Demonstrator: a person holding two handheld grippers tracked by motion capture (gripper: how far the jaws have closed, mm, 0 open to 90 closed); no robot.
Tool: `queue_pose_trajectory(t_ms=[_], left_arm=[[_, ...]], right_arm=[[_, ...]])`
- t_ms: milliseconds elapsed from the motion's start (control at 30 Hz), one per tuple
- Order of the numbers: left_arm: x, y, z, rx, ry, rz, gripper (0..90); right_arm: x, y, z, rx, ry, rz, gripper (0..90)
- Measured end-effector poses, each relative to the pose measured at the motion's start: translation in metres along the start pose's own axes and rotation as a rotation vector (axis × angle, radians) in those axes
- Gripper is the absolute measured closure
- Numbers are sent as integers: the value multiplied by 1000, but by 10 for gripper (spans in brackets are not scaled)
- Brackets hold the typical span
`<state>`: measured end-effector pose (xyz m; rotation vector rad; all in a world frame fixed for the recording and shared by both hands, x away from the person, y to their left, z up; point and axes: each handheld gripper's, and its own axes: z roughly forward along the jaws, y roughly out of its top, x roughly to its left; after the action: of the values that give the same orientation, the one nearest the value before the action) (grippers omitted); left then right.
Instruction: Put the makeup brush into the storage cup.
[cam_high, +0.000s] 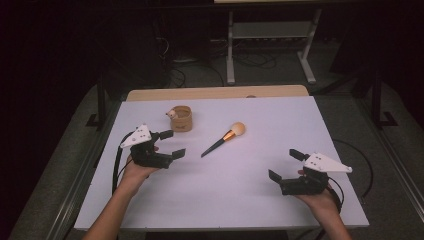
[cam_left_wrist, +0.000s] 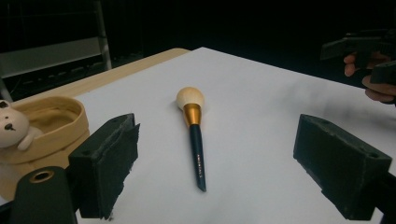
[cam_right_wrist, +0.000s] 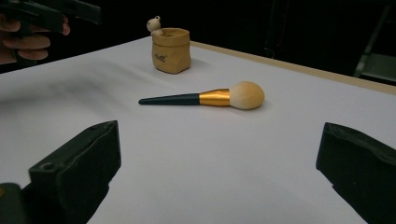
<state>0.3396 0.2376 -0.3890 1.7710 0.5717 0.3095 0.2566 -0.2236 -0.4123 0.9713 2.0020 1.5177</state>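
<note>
Fingers (cam_high: 165, 135) of both grippers spread, flanking brush (cam_high: 223, 138).

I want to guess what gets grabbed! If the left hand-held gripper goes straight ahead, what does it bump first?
Most likely the makeup brush: it lies between the open jaws of the left hand-held gripper, handle tip nearest. Depth is hard to judge.

A white table (cam_high: 260, 200) takes up the middle of the frame. A brush (cam_high: 223, 138) lies flat at its centre, head toward the upper right. A tan cup (cam_high: 181, 119) stands upper left of it. The left gripper (cam_high: 170, 143) sits at left and the right gripper (cam_high: 285, 165) at lower right, both with jaws apart, holding nothing.
</note>
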Motion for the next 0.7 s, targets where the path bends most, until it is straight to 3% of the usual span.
queue_pose_trajectory(t_ms=[700], left_arm=[[5, 10, 25, 23, -29, 22, 132]], right_arm=[[2, 0, 1, 1, 4, 5, 0]])
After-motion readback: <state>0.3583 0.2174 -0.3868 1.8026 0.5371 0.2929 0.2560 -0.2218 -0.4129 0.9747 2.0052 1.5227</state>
